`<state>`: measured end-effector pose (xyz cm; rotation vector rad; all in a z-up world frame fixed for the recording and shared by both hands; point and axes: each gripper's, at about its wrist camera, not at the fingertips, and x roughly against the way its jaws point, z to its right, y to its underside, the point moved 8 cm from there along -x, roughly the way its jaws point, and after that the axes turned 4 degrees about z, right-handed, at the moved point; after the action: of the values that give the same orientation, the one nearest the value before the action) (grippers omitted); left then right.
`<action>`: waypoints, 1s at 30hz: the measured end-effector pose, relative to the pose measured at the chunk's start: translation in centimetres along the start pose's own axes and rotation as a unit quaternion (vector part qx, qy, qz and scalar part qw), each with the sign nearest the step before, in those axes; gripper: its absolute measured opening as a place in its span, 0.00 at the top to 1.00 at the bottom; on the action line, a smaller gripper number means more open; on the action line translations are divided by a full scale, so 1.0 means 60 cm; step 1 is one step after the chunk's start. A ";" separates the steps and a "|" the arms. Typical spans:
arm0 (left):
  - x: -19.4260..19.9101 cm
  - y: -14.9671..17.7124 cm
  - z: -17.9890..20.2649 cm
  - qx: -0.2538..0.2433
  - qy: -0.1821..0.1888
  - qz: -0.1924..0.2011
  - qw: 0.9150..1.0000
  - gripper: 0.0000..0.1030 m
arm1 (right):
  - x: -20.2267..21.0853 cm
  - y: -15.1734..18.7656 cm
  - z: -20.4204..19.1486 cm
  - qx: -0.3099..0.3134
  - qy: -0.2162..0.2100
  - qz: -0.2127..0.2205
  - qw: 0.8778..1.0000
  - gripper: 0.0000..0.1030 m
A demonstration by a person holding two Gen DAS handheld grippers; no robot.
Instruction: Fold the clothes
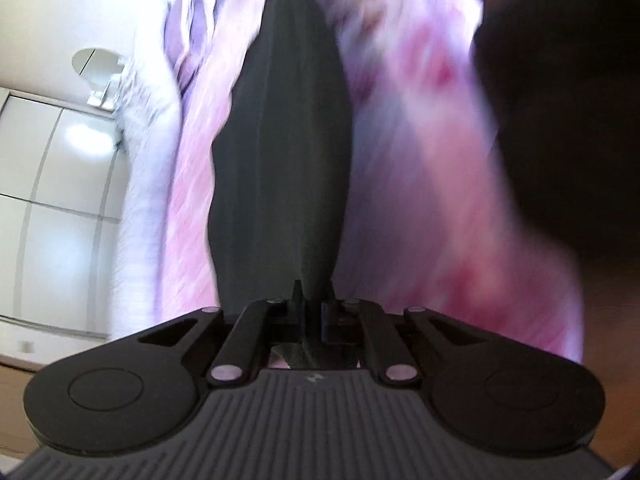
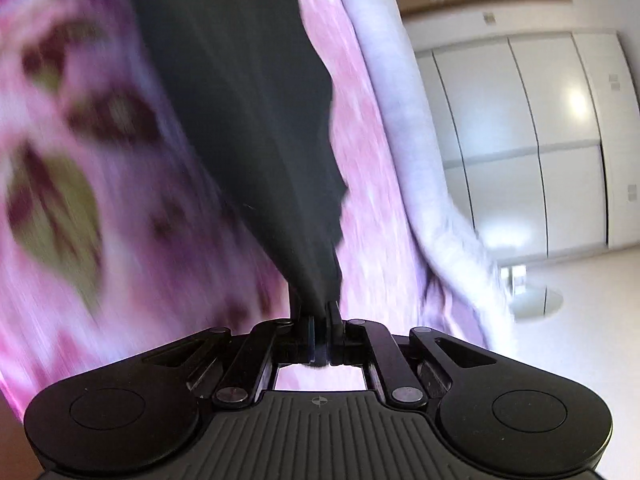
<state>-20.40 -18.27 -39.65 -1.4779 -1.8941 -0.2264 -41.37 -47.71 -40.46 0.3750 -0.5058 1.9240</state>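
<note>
A black garment (image 1: 284, 160) hangs stretched from my left gripper (image 1: 310, 300), whose jaws are shut on its edge. In the right wrist view the same black garment (image 2: 248, 112) runs up and left from my right gripper (image 2: 320, 312), also shut on the cloth. Both views are blurred by motion. Behind the garment lies a pink flowered bedspread (image 1: 420, 200), which also shows in the right wrist view (image 2: 100, 160).
A pale lilac towel or blanket (image 1: 144, 168) lies along the bedspread's edge, also in the right wrist view (image 2: 416, 152). White wardrobe doors (image 2: 540, 140) and a white floor are beyond. A dark blurred shape (image 1: 560, 100) fills the left view's upper right.
</note>
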 end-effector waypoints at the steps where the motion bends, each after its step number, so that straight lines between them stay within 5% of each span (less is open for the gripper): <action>1: 0.005 -0.025 0.018 0.005 0.011 0.012 1.000 0.96 | -0.002 0.010 -0.003 -0.002 -0.004 -0.010 1.000 0.97; 7: -0.002 -0.063 0.097 -0.016 0.025 0.011 1.000 0.95 | -0.014 0.072 -0.019 -0.017 -0.029 -0.071 0.997 0.97; 13: 0.048 -0.024 0.082 0.083 0.042 0.009 0.996 0.89 | 0.076 0.078 -0.019 -0.117 -0.010 -0.098 0.988 0.93; 15: 0.066 -0.012 0.071 0.117 0.043 0.009 0.992 0.87 | 0.116 0.027 -0.014 -0.175 -0.017 -0.067 0.982 0.82; 17: 0.086 0.001 0.058 0.154 0.041 0.013 0.987 0.87 | 0.150 -0.037 -0.014 -0.228 -0.032 -0.028 0.973 0.52; 18: 0.096 0.008 0.049 0.178 0.040 0.016 0.983 0.87 | 0.158 -0.075 -0.017 -0.251 -0.048 -0.004 0.967 0.49; 22: 0.111 0.038 0.000 0.252 0.019 0.026 0.967 0.87 | 0.189 -0.215 -0.032 -0.329 -0.124 0.073 0.933 0.48; 25: 0.086 0.055 -0.037 0.247 -0.009 0.027 0.969 0.87 | 0.217 -0.308 -0.045 -0.367 -0.181 0.126 0.903 0.48; 30: 0.021 0.064 -0.093 0.275 -0.007 0.044 0.961 0.85 | 0.241 -0.434 -0.083 -0.330 -0.241 0.174 0.896 0.48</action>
<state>-14.69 -19.01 -35.88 -1.1743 -1.7086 0.3323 -23.15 -24.70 -33.27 0.3199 -1.5941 1.8433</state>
